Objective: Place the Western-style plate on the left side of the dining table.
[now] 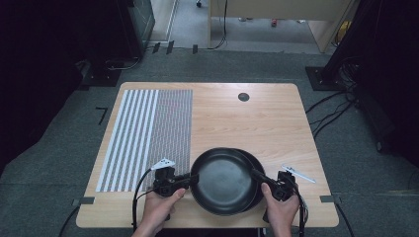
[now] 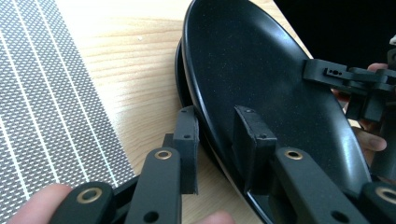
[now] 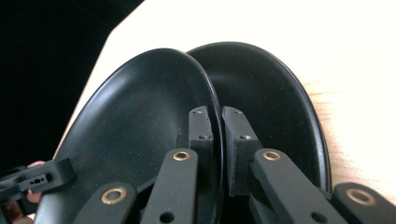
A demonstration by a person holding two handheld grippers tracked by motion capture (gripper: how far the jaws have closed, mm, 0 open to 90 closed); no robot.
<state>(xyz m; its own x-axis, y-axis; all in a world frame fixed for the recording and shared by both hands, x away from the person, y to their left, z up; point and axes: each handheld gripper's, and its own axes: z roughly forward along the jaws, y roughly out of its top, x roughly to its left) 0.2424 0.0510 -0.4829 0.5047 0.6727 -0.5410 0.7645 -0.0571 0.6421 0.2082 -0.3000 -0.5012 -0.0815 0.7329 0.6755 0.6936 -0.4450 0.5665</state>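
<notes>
Two black plates lie stacked near the table's front edge. The upper plate [image 1: 225,180] [image 2: 261,70] [image 3: 140,116] is tilted off the lower plate [image 1: 258,168] [image 2: 179,70] [image 3: 271,93], which peeks out at the right. My left gripper [image 1: 192,178] [image 2: 219,135] is shut on the upper plate's left rim, one pad inside the dish and one beneath. On the opposite rim my right gripper [image 1: 254,174] [image 3: 217,128] pinches the same plate. Each gripper view also shows the other gripper across the plate.
The wooden table [image 1: 247,118] carries a striped and dotted grey mat [image 1: 148,133] on its left half and a dark cable hole [image 1: 243,97] near the back. Cables run over the carpet at the right, and dark equipment stands at both sides.
</notes>
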